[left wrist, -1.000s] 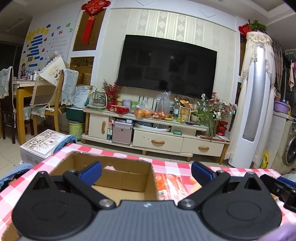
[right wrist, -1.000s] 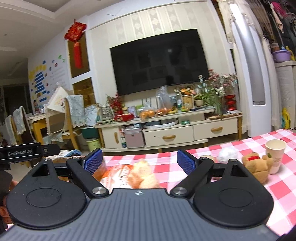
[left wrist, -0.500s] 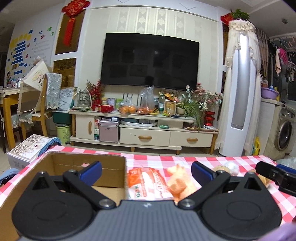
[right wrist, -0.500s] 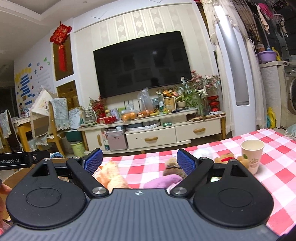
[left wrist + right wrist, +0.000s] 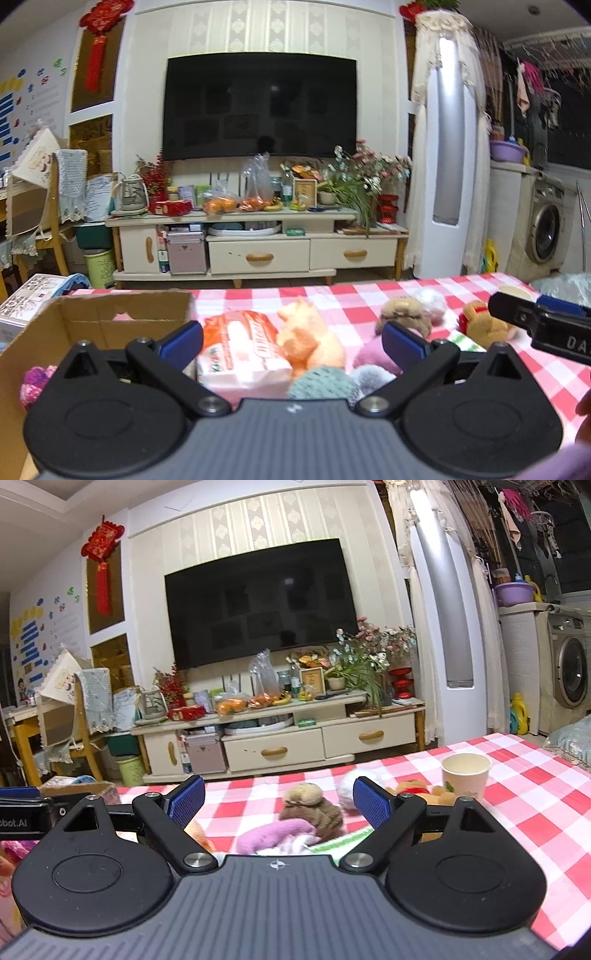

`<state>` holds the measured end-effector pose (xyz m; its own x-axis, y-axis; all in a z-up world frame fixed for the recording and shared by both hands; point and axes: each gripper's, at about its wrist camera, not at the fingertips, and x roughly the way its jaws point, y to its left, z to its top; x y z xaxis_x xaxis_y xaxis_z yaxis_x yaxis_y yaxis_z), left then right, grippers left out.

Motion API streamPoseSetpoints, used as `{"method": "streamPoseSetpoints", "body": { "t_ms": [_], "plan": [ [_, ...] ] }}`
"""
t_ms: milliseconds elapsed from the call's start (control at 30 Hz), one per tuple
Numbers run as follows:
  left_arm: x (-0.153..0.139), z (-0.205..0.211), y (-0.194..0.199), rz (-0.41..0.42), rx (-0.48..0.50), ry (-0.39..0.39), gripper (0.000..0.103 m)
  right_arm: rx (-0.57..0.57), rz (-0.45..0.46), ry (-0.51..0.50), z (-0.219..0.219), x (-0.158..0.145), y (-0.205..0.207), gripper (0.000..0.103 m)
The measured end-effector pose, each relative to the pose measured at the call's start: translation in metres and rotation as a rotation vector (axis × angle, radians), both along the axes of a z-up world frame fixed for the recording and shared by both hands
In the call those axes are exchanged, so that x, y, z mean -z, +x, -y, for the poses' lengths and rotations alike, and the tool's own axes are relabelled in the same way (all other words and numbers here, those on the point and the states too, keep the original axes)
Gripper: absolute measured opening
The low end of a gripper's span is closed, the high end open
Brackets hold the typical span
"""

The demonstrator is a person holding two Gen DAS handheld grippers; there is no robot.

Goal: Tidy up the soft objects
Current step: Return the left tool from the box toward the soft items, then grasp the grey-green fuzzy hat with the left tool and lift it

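My left gripper (image 5: 291,341) is open above the red-checked table (image 5: 351,295), holding nothing. Between its fingers lie an orange-and-white tissue pack (image 5: 240,347), an orange plush (image 5: 310,336) and a teal knitted piece (image 5: 321,384). A cardboard box (image 5: 110,314) sits at the left with a pink knitted thing (image 5: 33,380) inside. My right gripper (image 5: 279,806) is open too, above a brown plush (image 5: 312,806) and a pink plush (image 5: 277,832). A yellow bear (image 5: 417,790) and a white fluffy ball (image 5: 349,786) lie farther right.
A paper cup (image 5: 465,775) stands on the table at the right. The right gripper's body (image 5: 543,328) juts into the left wrist view. Beyond the table are a TV cabinet (image 5: 258,243), a standing air conditioner (image 5: 448,147) and a washing machine (image 5: 546,232).
Both grippers have swung to the right: the box slid to the left edge of the left view, and the plush toys and cup came toward the middle. Both stayed open.
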<state>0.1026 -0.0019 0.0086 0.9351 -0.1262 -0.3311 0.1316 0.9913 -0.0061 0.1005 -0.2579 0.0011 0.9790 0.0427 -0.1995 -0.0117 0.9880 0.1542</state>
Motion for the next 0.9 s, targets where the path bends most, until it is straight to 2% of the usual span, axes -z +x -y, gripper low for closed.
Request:
{"method": "streamPoseSetpoints", "body": {
  "t_ms": [400,633,900],
  "plan": [
    [0.024,0.027,0.006,-0.089,-0.008,0.069,0.102,0.043,-0.077,-0.044,0.009,0.013,0.004,0.103],
    [0.041,0.033,0.016,-0.177,-0.050,0.073,0.102,0.035,-0.215,-0.040,0.018,0.029,0.024,0.103],
    [0.056,0.037,0.032,-0.246,-0.078,0.065,0.102,0.005,-0.328,-0.028,0.023,0.042,0.043,0.103]
  ]
}}
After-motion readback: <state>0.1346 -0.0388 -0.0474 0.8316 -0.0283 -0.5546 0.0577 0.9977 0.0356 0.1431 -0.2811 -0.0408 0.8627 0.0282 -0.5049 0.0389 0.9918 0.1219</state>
